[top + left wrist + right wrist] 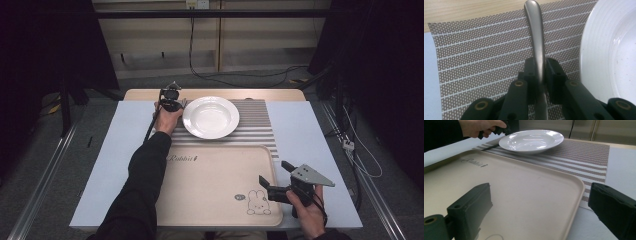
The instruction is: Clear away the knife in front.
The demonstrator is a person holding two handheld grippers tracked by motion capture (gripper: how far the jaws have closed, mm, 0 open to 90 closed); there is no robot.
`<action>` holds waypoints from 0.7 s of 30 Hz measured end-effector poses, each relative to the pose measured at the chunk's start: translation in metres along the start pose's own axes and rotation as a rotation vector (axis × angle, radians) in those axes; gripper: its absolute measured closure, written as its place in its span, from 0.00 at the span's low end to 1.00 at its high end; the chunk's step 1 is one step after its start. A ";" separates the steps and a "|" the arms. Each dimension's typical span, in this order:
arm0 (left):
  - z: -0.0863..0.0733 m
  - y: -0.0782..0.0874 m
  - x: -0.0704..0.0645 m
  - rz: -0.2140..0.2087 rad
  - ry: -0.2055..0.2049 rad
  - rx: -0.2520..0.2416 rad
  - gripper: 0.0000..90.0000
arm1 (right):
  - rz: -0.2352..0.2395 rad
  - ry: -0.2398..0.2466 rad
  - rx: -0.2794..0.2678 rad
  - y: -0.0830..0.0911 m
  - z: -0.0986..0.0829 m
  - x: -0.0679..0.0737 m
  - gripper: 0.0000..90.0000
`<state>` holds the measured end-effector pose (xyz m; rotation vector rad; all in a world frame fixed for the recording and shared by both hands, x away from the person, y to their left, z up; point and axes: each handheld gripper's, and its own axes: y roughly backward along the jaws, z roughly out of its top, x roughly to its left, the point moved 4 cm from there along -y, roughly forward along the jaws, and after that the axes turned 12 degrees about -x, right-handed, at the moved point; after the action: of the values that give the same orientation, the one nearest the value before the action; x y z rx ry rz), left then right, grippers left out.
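Note:
A metal utensil handle (537, 32) is clamped between the jaws of my left gripper (541, 68). Its rounded end points toward the table's far edge, and its other end is hidden under the jaws. The handle lies over a brown striped placemat (479, 55), just left of a white deep plate (609, 55). In the high view the left gripper (171, 97) sits at the plate's (210, 117) left rim. My right gripper (275, 173) hangs open over the near right corner of a beige tray (210, 185), with nothing between its jaws (541, 195).
The placemat (255, 125) lies on a pale blue table cover (310, 150), with the tray's far edge resting on it. A rabbit drawing (259, 202) marks the tray's near right corner. Behind the table, cables run across the floor.

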<state>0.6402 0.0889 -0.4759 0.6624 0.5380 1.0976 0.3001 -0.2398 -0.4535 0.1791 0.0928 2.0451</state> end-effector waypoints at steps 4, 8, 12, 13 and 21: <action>0.002 0.000 0.002 -0.010 -0.007 0.017 0.89 | -0.005 -0.005 0.000 -0.001 0.000 0.000 0.05; 0.002 0.000 0.001 -0.017 -0.004 0.016 0.89 | -0.003 -0.003 0.003 -0.001 0.000 0.000 0.05; 0.002 0.000 0.005 -0.020 0.017 0.016 0.89 | -0.005 -0.008 0.003 -0.001 0.000 0.000 0.05; 0.002 0.001 0.006 -0.024 0.024 0.020 0.89 | -0.004 -0.009 0.003 -0.001 -0.001 0.000 0.05; 0.007 0.008 0.009 -0.039 0.025 0.006 0.89 | -0.004 -0.013 0.006 -0.001 -0.001 -0.001 0.05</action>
<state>0.6434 0.0982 -0.4665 0.6420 0.5734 1.0692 0.3007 -0.2401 -0.4547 0.1961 0.0911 2.0394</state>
